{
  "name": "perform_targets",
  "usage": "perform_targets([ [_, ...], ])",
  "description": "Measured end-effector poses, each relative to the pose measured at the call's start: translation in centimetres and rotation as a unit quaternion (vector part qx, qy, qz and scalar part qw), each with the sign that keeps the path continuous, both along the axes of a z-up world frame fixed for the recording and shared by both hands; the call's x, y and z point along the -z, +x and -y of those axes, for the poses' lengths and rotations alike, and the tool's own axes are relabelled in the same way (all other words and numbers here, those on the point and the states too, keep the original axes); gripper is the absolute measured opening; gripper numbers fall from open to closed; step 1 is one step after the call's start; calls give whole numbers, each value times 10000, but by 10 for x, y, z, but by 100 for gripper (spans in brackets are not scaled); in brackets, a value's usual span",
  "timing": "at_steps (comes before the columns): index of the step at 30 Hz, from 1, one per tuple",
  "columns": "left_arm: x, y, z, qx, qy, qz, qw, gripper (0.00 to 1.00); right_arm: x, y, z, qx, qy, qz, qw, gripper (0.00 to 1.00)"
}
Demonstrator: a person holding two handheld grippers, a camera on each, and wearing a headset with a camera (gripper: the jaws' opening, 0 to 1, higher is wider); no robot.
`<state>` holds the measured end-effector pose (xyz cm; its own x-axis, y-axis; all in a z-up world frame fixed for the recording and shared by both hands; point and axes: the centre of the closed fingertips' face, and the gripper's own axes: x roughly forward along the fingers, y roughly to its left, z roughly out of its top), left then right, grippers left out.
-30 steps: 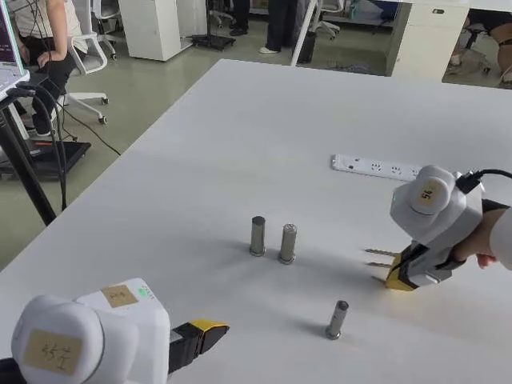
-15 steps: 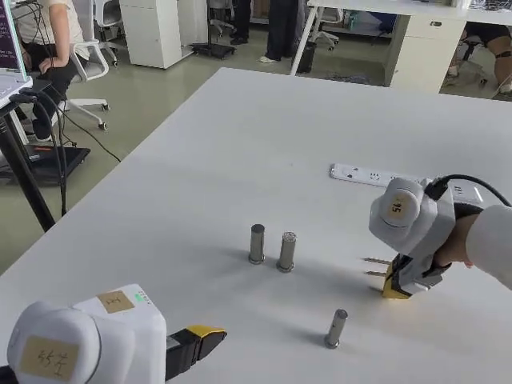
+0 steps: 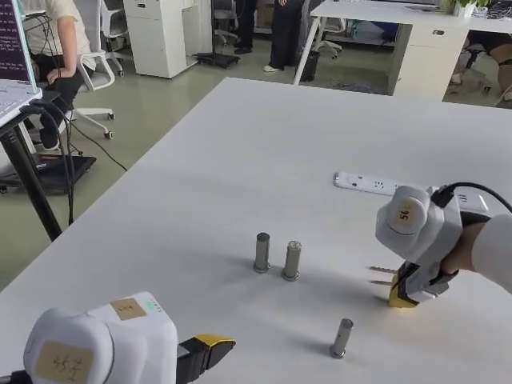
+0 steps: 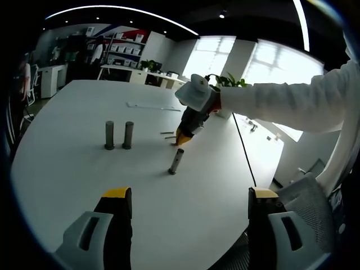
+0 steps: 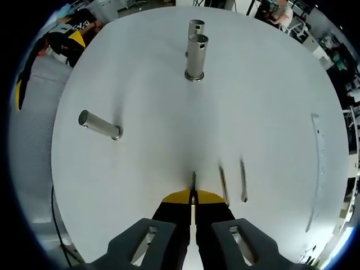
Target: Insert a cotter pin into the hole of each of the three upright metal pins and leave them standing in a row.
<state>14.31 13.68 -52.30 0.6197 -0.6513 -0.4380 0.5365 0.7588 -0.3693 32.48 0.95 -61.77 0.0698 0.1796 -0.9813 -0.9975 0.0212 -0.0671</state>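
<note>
The right claw [image 5: 193, 198] is pressed together and seems to pinch a thin metal cotter pin [image 5: 193, 181]. Two loose cotter pins [image 5: 243, 180] lie just beside it on the white surface [image 3: 240, 160]. Three grey cylindrical metal pins [image 3: 292, 261] stand mid-surface. Best to level the held pin with a hole and push gently, so nothing topples. The left claw [image 4: 190, 194] is spread wide and empty by the near edge.

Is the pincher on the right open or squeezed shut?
Shut. In the right gripper view the right gripper has its jaws pressed together, with a thin cotter pin sticking out from between them.
</note>
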Motion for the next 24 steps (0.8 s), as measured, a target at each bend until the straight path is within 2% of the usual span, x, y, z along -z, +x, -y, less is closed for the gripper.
perform_targets([
  [3,-2,1,0,3,11,26,10000,84,-4,2,5,-81,-43,168,9998,0],
  [6,-2,3,0,16,34,38,10000,85,-14,-1,6,-27,85,200,9998,0],
  [9,-3,4,3,59,20,43,10000,85,-24,-1,9,-24,187,336,9993,0],
  [14,-5,7,11,139,12,31,9999,86,-44,-7,7,19,612,542,9966,0],
  [17,-7,11,17,222,-26,32,9997,85,-55,-12,9,28,737,685,9949,0],
  [19,-6,10,20,318,-54,-84,9994,81,-62,-16,9,6,847,782,9933,0],
  [20,-6,12,21,348,-42,-75,9994,79,-64,-18,10,-7,880,799,9929,0],
  [24,-8,18,24,416,9,-20,9991,81,-77,-27,3,67,1311,915,9871,0],
])
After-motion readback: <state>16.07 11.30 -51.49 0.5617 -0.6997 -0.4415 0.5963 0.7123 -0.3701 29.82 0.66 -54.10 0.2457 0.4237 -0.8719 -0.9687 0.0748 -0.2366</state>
